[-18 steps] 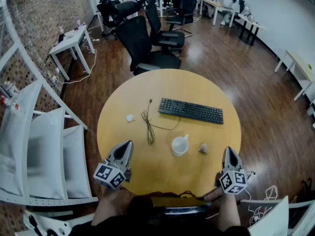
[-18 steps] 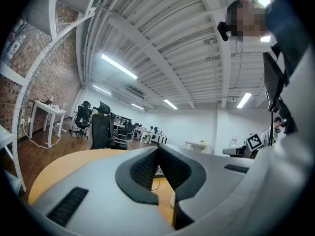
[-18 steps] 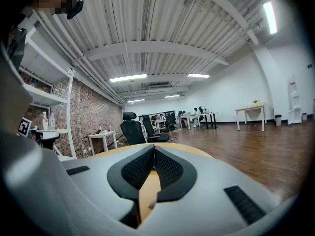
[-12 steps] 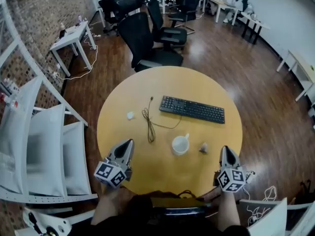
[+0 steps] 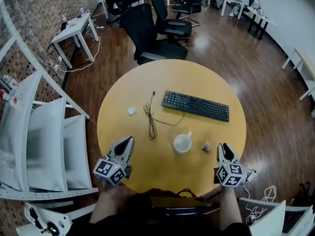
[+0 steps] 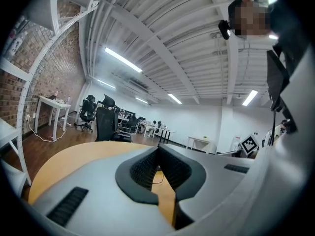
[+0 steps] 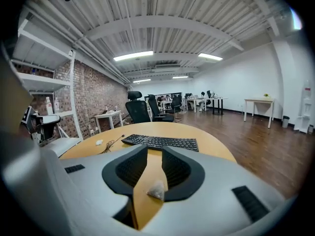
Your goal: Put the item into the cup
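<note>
A white cup (image 5: 182, 142) stands on the round yellow table (image 5: 147, 87), near its front. The item (image 5: 205, 146), a small pale pyramid-shaped bag, lies just right of the cup. My right gripper (image 5: 221, 146) hovers low at the table's front right with its tips a short way right of the item. In the right gripper view its jaws (image 7: 154, 150) stand open, and the item (image 7: 156, 191) shows on the table in the gap, untouched. My left gripper (image 5: 129, 140) is at the front left, away from the cup. Its tips (image 6: 158, 149) meet with nothing held.
A black keyboard (image 5: 196, 105) lies behind the cup, with its cable (image 5: 150, 119) looping left. A small white crumpled scrap (image 5: 131, 110) sits on the table's left side. Black office chairs (image 5: 152, 33) stand beyond the table, and white shelving (image 5: 44, 141) is at the left.
My right gripper has shifted slightly left, closer to the item. The head view has tilted a little, so the table sits lower. The left gripper has hardly moved.
</note>
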Demonstrator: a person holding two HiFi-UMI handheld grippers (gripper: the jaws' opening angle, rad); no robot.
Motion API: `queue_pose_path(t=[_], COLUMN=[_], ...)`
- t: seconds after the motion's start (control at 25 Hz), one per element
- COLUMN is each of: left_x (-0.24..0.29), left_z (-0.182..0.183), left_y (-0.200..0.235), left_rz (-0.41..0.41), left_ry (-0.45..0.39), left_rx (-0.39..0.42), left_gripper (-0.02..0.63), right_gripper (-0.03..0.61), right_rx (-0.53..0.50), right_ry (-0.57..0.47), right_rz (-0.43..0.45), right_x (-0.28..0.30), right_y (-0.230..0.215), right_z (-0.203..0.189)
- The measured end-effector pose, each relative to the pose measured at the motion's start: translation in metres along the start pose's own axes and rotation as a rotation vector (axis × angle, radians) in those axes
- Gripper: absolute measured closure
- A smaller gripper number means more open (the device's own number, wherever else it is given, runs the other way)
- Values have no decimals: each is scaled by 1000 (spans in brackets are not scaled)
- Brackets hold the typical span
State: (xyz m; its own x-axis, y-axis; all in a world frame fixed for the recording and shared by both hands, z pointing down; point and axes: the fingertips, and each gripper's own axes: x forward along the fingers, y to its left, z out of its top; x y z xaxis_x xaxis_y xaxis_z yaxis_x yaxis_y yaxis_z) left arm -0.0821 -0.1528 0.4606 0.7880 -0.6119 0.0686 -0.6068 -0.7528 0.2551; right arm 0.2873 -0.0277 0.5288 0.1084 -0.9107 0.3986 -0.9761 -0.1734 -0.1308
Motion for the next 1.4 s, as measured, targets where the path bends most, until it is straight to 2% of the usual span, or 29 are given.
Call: queue_pose_path(t=[0.44, 0.52, 1.04, 1.4], left_x=[15, 17, 27, 29], left_z=[-39, -45, -67, -82], left_y=[13, 13, 13, 12], left_rz=[22, 25, 28, 33], left_ry=[79, 94, 186, 224], left_rx=[-67, -78, -92, -120], left_gripper=[621, 621, 621, 621], right_gripper=[483, 440, 430, 430], right_rx=[-40, -40, -46, -34], right_ry=[154, 184, 350, 393], right_rz=[10, 20, 8, 1], right_x=[43, 48, 78, 93], right_y=[-5, -3, -9, -8], right_z=[-43, -52, -106, -117])
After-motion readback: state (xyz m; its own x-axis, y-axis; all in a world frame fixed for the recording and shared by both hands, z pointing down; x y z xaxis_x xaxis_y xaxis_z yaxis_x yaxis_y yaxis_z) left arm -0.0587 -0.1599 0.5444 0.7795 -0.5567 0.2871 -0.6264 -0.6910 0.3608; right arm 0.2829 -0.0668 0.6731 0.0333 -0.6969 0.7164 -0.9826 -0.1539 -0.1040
